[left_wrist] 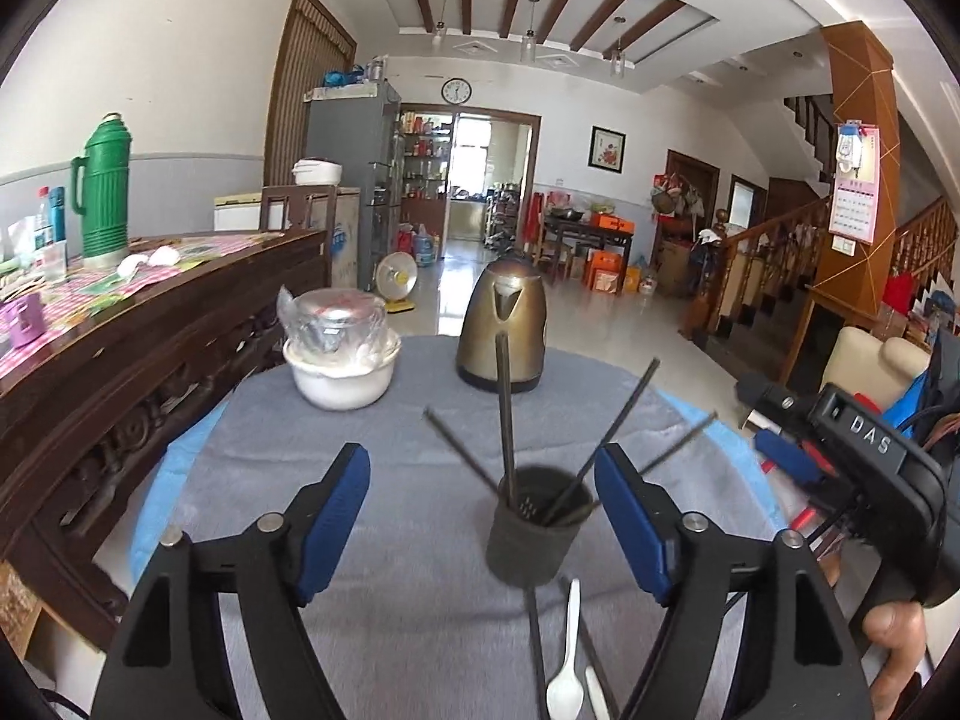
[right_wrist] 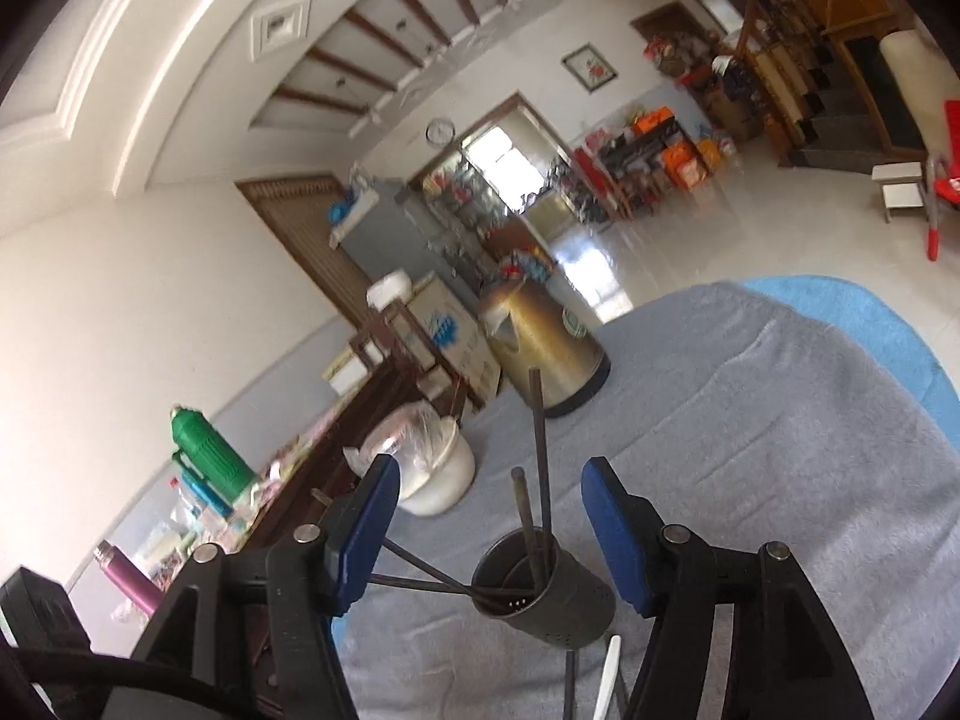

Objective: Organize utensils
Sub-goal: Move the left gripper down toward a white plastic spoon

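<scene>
- The left gripper [left_wrist: 480, 516] has its blue pads spread wide with nothing pressed between them; the dark utensil holder [left_wrist: 531, 531] stands in the gap, nearer the right-hand pad, untouched as far as I can tell.
- The right gripper [right_wrist: 483, 534] is likewise parted and empty-handed, the holder [right_wrist: 543, 591] sitting between its pads without contact.
- Done so far, by my reading: several dark chopsticks [left_wrist: 505, 420] already stand in the holder, fanning out over its rim.
- Left to do: just in front of the holder, on the near side, a white spoon [left_wrist: 567, 681] and at least two more dark chopsticks [left_wrist: 537, 648] lie flat on the grey tablecloth [left_wrist: 390, 432].
- I judge the task over half done.
- Beyond the holder stand a brass-coloured kettle [left_wrist: 503, 324] and, left of it, a white bowl [left_wrist: 342, 372] with wrapped contents; neither seems part of the sorting.
</scene>
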`<state>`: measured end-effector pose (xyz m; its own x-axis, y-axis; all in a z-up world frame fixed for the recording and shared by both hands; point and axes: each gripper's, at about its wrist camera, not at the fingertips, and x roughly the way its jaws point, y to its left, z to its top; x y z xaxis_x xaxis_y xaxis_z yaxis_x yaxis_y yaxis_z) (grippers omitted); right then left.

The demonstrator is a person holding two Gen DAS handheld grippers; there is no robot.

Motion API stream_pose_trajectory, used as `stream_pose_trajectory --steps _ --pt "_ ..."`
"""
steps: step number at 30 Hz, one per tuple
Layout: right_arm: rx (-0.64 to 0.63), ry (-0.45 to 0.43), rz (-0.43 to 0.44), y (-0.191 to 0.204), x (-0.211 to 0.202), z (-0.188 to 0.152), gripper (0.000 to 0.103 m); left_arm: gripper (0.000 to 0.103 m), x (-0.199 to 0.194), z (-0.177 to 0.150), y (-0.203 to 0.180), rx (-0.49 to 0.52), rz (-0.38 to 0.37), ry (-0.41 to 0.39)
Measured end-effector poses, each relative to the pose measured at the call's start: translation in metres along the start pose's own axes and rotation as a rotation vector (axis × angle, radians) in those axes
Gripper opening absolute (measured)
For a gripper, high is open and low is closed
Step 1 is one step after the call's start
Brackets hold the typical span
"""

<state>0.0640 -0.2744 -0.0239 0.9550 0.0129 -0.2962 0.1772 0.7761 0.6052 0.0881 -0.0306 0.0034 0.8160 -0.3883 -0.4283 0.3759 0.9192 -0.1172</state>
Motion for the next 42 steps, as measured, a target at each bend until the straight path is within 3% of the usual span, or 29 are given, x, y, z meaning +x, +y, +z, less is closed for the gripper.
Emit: stream_pose_trajectory --steps 9,14,22,34,42 --pt "-0.003 0.001 -0.029 -0.013 -0.036 -0.006 0.062 0.08 -0.021 -0.023 -0.002 0.011 0.029 0.067" --pt "-0.07 0.055 -0.038 -0.008 -0.044 -0.016 0.039 0.081 -0.036 -0.035 -0.001 0.053 0.075 0.084" --pt "-0.086 0.157 -0.035 -0.015 -0.04 -0.035 0.039 0.083 -0.043 -0.047 0.016 0.062 0.099 0.12" --pt "-0.04 0.351 -0.039 -0.057 0.01 -0.084 0.039 0.083 0.019 -0.1 0.032 0.036 0.064 0.326" --pt "-0.009 0.393 -0.014 -0.077 0.032 -0.103 0.039 0.083 0.043 -0.12 0.026 0.048 0.042 0.394"
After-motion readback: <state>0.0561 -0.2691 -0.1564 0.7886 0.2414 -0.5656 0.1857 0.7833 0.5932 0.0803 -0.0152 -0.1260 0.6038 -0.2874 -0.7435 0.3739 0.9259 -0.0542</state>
